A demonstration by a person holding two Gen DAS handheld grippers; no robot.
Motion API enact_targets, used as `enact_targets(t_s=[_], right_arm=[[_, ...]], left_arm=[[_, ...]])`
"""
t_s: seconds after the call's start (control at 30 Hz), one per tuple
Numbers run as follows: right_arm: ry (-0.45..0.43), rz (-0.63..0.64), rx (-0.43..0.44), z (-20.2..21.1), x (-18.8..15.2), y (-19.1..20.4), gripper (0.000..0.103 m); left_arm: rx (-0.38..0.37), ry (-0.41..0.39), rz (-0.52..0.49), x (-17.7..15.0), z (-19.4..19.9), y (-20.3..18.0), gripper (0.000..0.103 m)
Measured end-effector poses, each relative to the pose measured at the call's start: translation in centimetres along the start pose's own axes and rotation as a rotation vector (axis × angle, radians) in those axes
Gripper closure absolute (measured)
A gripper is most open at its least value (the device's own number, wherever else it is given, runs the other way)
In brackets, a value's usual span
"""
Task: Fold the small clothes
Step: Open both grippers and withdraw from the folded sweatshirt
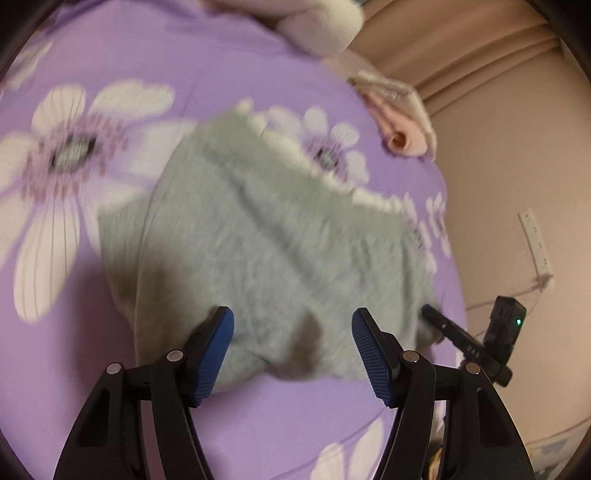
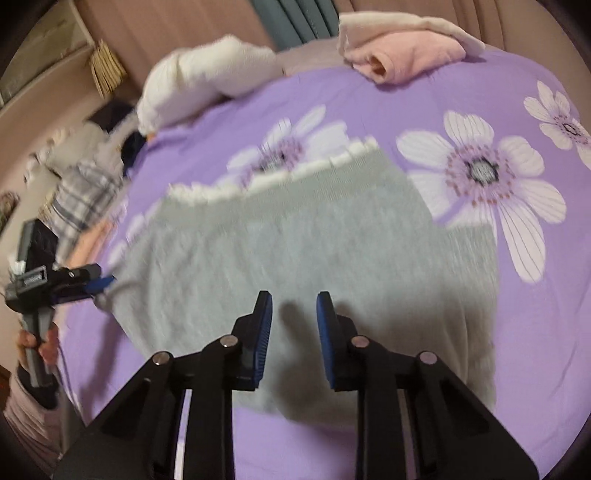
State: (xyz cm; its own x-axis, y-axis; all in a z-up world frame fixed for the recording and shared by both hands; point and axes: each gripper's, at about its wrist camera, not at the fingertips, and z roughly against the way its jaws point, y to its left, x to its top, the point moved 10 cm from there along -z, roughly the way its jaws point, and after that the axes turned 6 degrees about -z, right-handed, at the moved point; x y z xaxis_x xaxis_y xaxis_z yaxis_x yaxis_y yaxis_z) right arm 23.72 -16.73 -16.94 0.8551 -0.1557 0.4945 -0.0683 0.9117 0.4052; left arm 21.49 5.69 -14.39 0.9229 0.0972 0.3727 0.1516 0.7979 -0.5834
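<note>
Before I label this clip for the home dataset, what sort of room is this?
Most likely a bedroom. A purple flowered bedsheet covers a bed-like surface, a grey garment lies spread on it, folded pink clothes sit at the far edge, and curtains hang behind.

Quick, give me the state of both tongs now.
Left tongs: open, nothing held, over the grey garment.
Right tongs: open with a narrow gap, nothing between the pads.
</note>
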Motion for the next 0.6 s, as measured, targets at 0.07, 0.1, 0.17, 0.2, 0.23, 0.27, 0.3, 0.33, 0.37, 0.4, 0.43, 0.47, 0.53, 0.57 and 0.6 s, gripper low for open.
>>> enact_targets(t_s=[0.07,0.1,0.17,0.2,0.23,0.27,0.3,0.33,0.37,0.4,0.43,0.47,0.53,0.57,0.6], right_arm=[[0.045,0.001,-0.085,-1.0,-1.5,-2.0,0.085],[0.059,-0.013,-0.082,-1.2,-2.3,-2.8,0.087],[0.037,-0.029,-0.062,-1.0,-2.6,-3.5,0.095],[0.036,-0.056,-0.051,-0.9,-2.7,-3.9,0.096],[0.038,-0.083,-0.039,-0.7,-2.8,-4.2,0.097],[0.036,-0.109,-0.029,-0.4,-2.9,-4.5,0.097],[0.03,-0.12,-0.026,0.0,-3.0,-4.6,0.093],[0.015,-0.125,-0.023,0.5,-3.1,-4.5,0.092],[0.002,-0.12,-0.02,1.2,-3.3,-4.3,0.088],[-0.02,-0.108,-0.012,2.0,-3.5,-4.0,0.08],[-0.034,-0.104,-0.006,2.7,-3.9,-3.7,0.076],[-0.05,-0.109,0.003,3.3,-4.1,-3.6,0.068],[-0.074,-0.141,0.026,4.4,-4.4,-3.6,0.063],[-0.082,-0.164,0.038,4.7,-4.4,-3.6,0.063],[-0.088,-0.191,0.05,4.9,-4.5,-3.7,0.063]], left_arm=[[-0.016,0.019,0.042,-1.5,-0.7,1.5,0.039],[-0.033,0.016,0.06,-1.9,-0.7,1.9,0.043],[-0.06,-0.009,0.074,-2.0,-0.1,2.0,0.044],[-0.074,-0.02,0.089,-2.1,0.4,2.0,0.044],[-0.088,-0.028,0.1,-2.4,1.0,1.9,0.044],[-0.093,-0.041,0.105,-2.7,1.6,1.8,0.044],[-0.091,-0.061,0.102,-3.1,2.6,1.8,0.044],[-0.091,-0.073,0.1,-3.5,3.3,1.8,0.044],[-0.086,-0.095,0.103,-4.1,4.3,2.1,0.043],[-0.082,-0.109,0.108,-4.5,5.0,2.4,0.043],[-0.076,-0.126,0.123,-5.0,5.7,2.9,0.041],[-0.078,-0.137,0.136,-5.3,6.1,3.2,0.04],[-0.11,-0.162,0.179,-5.9,6.8,3.9,0.039],[-0.131,-0.175,0.207,-6.1,7.0,4.3,0.039],[-0.164,-0.188,0.244,-6.2,7.1,4.7,0.039]])
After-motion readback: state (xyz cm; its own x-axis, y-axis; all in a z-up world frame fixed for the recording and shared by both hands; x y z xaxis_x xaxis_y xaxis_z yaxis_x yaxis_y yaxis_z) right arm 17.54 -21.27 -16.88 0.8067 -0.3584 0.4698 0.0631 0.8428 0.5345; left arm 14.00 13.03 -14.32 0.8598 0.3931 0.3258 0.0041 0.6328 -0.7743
